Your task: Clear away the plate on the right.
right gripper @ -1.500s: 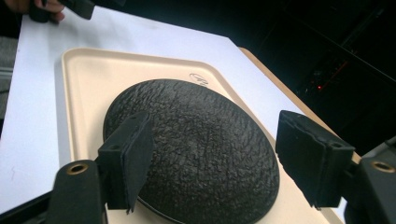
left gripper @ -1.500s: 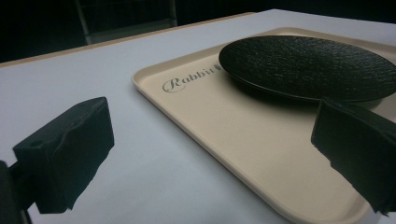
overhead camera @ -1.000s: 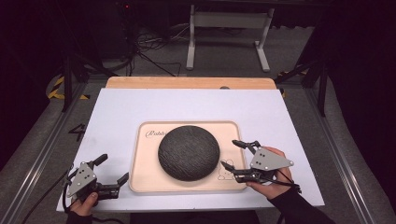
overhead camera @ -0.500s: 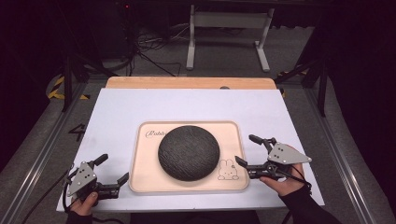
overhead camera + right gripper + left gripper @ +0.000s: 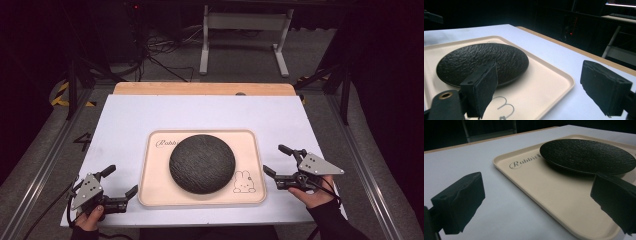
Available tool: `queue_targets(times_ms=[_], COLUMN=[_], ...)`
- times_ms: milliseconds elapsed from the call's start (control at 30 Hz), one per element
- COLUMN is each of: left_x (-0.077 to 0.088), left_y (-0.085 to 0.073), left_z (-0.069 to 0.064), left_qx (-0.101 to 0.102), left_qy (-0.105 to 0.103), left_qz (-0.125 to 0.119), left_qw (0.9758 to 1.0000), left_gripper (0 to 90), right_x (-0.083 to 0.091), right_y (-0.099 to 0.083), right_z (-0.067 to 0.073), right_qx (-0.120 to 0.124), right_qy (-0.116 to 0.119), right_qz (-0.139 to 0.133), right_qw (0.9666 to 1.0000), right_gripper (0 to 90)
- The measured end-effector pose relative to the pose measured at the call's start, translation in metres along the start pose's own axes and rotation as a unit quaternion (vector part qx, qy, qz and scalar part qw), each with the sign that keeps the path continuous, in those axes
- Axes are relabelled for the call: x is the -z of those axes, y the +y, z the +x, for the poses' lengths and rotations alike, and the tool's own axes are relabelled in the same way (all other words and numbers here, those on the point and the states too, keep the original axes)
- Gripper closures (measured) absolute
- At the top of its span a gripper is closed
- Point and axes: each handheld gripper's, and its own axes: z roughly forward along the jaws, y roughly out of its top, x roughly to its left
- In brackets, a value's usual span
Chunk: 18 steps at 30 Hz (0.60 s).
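Observation:
A black, rough-textured plate (image 5: 202, 162) lies in the middle of a cream tray (image 5: 155, 187) lettered "Rabbit". My left gripper (image 5: 122, 179) rests open at the tray's near left corner, held by a hand. In the left gripper view its jaws (image 5: 534, 202) stand wide, with the tray (image 5: 524, 177) and plate (image 5: 586, 155) ahead of them. My right gripper (image 5: 274, 159) sits just right of the tray, clear of it. Its jaws have just been opening and nothing is held between them. The right gripper view (image 5: 544, 87) looks across the tray rim (image 5: 564, 82) to the plate (image 5: 474, 62).
The tray lies on a white tabletop (image 5: 200, 112) with a wooden strip (image 5: 200, 88) along the far edge. A rabbit drawing (image 5: 243, 181) marks the tray's near right corner. A metal stand (image 5: 245, 30) and cables (image 5: 160, 55) are on the dark floor behind.
My right gripper has drawn back to the right, from over the tray's right edge onto the white table beside it, and its jaws stand wider. The left gripper has stayed still.

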Motion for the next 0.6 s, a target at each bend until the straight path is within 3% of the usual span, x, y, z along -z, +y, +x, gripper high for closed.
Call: queue_targets(times_ms=[600], left_x=[0.0], left_y=[0.0], left_z=[0.0], left_qx=[0.001], left_qy=[-0.001], left_qz=[0.001], left_qw=[1.0], left_gripper=[0.1], right_x=[0.009], right_y=[-0.029], right_z=[-0.014], right_qx=[-0.028], right_qy=[-0.016], right_qz=[0.003], right_qw=[0.9995], right_gripper=[14.5])
